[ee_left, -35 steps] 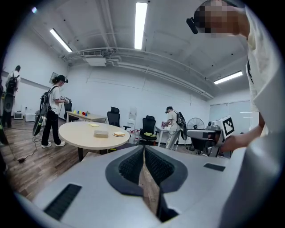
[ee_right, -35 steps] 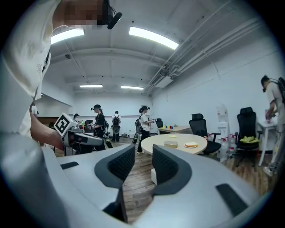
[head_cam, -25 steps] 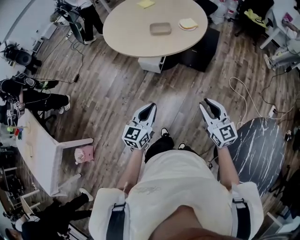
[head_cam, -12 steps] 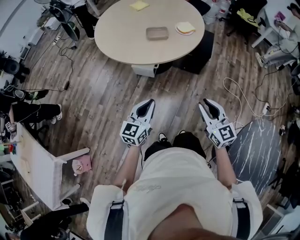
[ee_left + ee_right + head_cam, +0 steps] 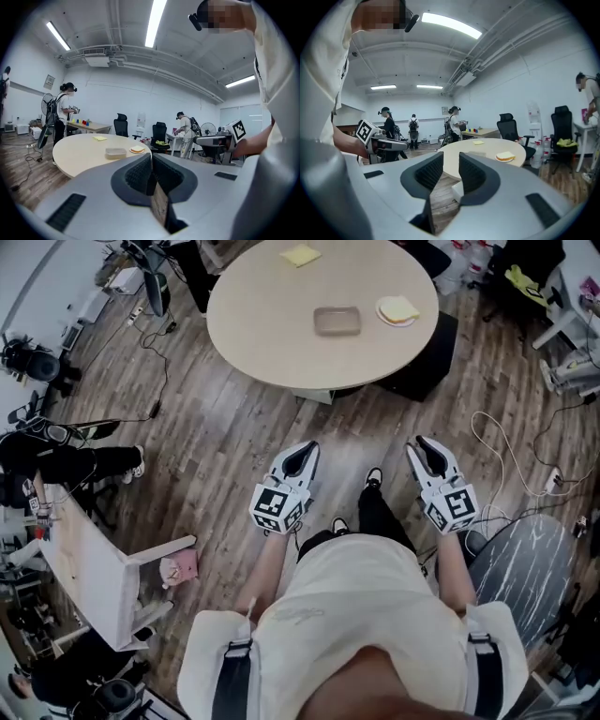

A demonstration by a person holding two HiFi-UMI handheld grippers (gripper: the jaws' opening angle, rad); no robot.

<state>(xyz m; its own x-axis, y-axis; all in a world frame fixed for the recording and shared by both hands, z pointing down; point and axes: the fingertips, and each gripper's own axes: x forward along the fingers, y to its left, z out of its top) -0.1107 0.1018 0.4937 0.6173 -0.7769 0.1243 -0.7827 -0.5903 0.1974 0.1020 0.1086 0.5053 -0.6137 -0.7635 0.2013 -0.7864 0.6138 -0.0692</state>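
Both grippers are held out at waist height above the wooden floor, short of a round beige table [image 5: 281,334]. My left gripper [image 5: 307,450] has its jaws together with nothing between them; in its own view the left gripper [image 5: 151,158] points at the table [image 5: 79,151]. My right gripper [image 5: 424,444] stands open and empty, and in its own view the right gripper [image 5: 451,163] shows floor through the gap. On the table lie a grey shallow container [image 5: 337,321], a plate with a sandwich [image 5: 397,310] and a yellow note [image 5: 300,255].
Cables [image 5: 506,442] trail over the floor on the right. A dark marbled round top [image 5: 530,563] sits by my right side. A white desk [image 5: 89,563] and a pink item [image 5: 180,568] are at the left. Office chairs [image 5: 157,133] and people [image 5: 61,117] stand beyond the table.
The table has come closer in both gripper views as the person steps toward it. Both grippers keep their pose and jaw state.
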